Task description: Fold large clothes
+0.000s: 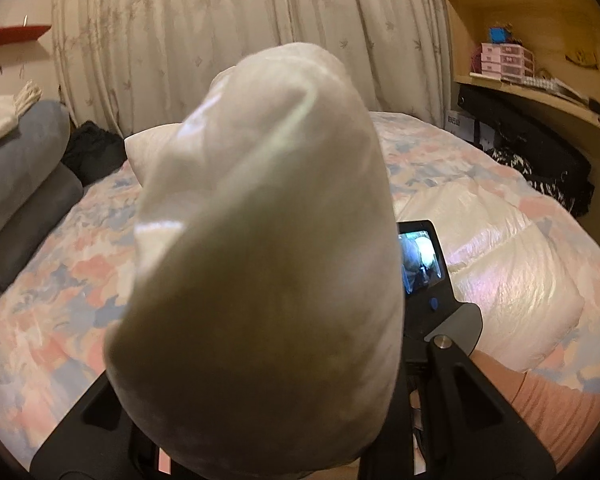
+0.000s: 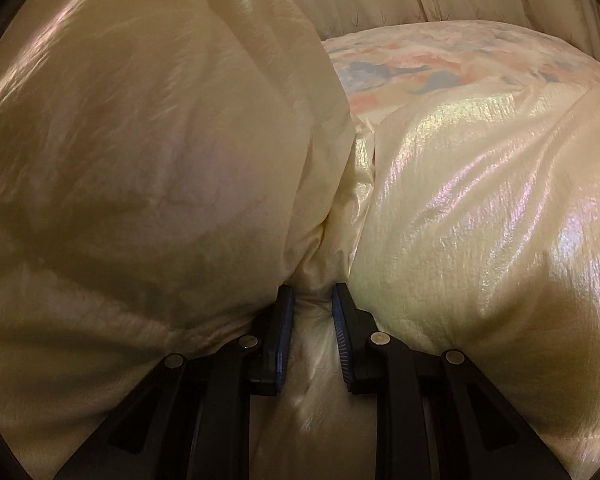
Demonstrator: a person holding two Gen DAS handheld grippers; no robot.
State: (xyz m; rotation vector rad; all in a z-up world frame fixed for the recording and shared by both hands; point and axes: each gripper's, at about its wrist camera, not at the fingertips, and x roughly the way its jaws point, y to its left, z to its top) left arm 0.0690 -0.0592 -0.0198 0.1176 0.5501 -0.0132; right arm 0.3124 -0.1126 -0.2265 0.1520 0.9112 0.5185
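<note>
A shiny cream puffer jacket (image 2: pixel 480 184) lies on the bed. In the left wrist view a puffy part of the jacket (image 1: pixel 260 240) rises straight out of my left gripper and hides its fingers; only the black frame (image 1: pixel 460 392) shows. That part hangs lifted above the bed. In the right wrist view my right gripper (image 2: pixel 313 292) is shut on a pinched fold between two bulges of the jacket, the blue pads (image 2: pixel 285 332) pressing on it. The back of the right-hand device with its small screen (image 1: pixel 420 264) sits just right of the lifted part.
The bed has a pastel patterned cover (image 1: pixel 60 280). Grey bolsters (image 1: pixel 20 168) and a white pillow (image 1: pixel 140 152) lie at the left, a curtain (image 1: pixel 220 40) hangs behind. Wooden shelves (image 1: pixel 520 92) and dark bags (image 1: pixel 540 152) stand at the right. A pink sleeve (image 1: pixel 552 404) is at the lower right.
</note>
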